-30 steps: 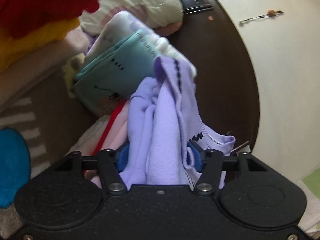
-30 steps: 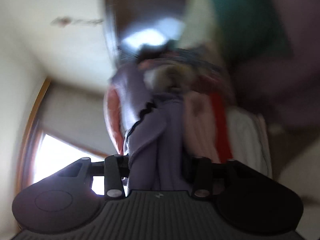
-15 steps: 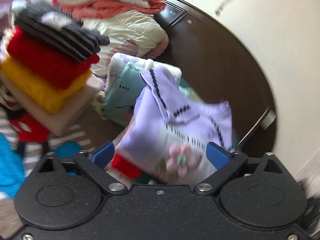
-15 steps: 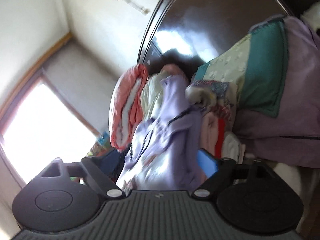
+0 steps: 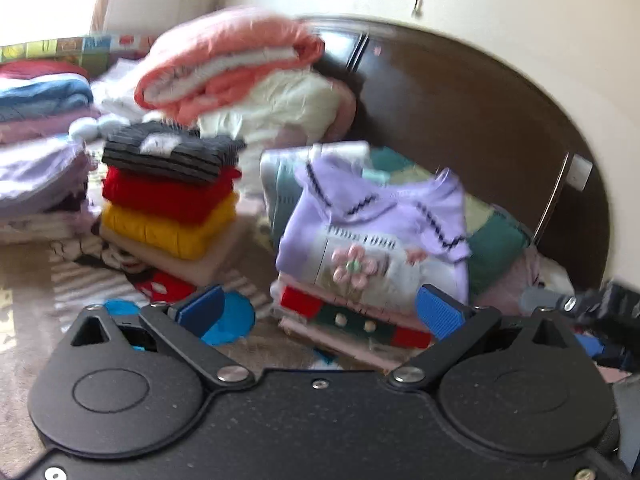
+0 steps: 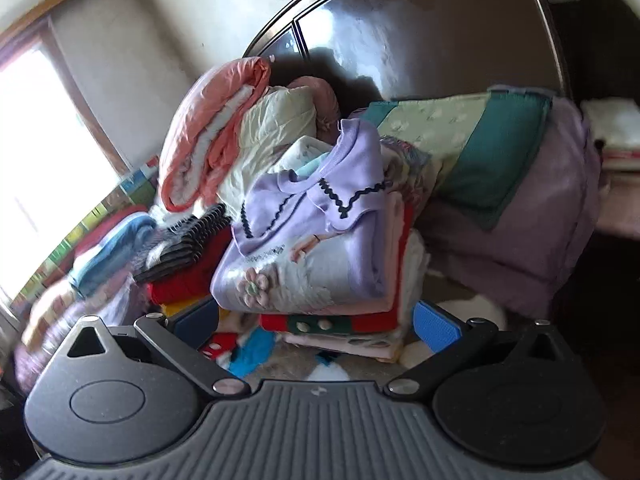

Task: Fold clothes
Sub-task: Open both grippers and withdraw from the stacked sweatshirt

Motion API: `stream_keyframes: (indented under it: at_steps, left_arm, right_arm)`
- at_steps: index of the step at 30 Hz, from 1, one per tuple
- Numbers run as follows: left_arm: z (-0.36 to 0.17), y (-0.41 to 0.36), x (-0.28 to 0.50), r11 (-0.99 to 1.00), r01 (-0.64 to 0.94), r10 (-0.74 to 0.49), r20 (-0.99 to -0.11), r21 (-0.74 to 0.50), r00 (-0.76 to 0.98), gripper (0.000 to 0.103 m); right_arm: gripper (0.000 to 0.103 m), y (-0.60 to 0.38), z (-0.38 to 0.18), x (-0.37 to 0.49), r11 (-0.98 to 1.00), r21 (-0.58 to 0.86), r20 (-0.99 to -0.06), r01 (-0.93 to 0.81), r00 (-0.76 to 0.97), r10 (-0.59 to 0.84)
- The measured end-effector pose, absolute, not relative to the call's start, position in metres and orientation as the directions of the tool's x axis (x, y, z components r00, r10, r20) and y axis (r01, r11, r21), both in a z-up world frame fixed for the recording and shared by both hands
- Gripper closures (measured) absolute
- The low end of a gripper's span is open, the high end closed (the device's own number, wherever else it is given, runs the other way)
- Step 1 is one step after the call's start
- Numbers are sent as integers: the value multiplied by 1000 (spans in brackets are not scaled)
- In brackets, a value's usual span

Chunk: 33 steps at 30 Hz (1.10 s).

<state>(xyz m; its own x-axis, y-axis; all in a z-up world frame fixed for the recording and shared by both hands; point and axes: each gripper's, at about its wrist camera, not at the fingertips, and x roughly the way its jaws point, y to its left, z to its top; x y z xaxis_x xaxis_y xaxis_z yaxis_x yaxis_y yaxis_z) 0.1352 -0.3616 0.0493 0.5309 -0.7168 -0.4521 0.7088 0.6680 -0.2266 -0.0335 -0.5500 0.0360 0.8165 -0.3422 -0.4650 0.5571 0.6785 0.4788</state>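
A folded lilac sweater [image 5: 380, 232] with black zigzag trim and a pink flower lies on top of a short stack of folded clothes [image 5: 352, 320] on the bed; it also shows in the right wrist view [image 6: 312, 248]. My left gripper [image 5: 320, 312] is open and empty, a little back from the stack. My right gripper [image 6: 316, 324] is open and empty, also just in front of the stack. The right gripper's body shows at the right edge of the left wrist view [image 5: 592, 312].
A second stack of black-striped, red and yellow knitwear [image 5: 168, 200] stands to the left. Rolled pink and cream quilts [image 5: 240, 76] and a teal-and-lilac pillow [image 6: 500, 160] lean on the dark headboard [image 5: 460, 100]. More folded piles [image 5: 40, 160] lie at far left.
Both grippers let go of the lilac sweater, which now rests folded on the stack. Both have opened wide and pulled back from it.
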Motion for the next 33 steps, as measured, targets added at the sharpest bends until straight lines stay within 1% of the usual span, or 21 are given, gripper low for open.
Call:
stream_keyframes:
  at_steps: [2,5,8,10,22,33]
  left_arm:
    - [56,-357,128,675,708,-708,-453,-209,541,0]
    - [64,-359,116,710,693,-658,-472,-128,587,0]
    - [65,-360,104,705,707,-649,-462,-65,605,0]
    - [64,-361,100,715,698,-626,-475,-34,618,0]
    - [61,-348,82,716,693,-633,-503,-89,589,0]
    - [67,-339,71,699,707,-657,-483,-102,579,0]
  right_arm:
    - [0,-542,40,-36,700,430,-471,570,803,-365]
    - [0,-531,46,-41,716,364,-479,596,779,-405]
    - [0,-522,50,-41,728,287,-502,623,745,-440]
    - [0,-518,51,-41,729,256,-519,635,726,-450]
    - [0,-497,52,-51,736,190,-562,650,686,-461]
    - [0,-484,58,-56,751,167,-561,639,688,-460]
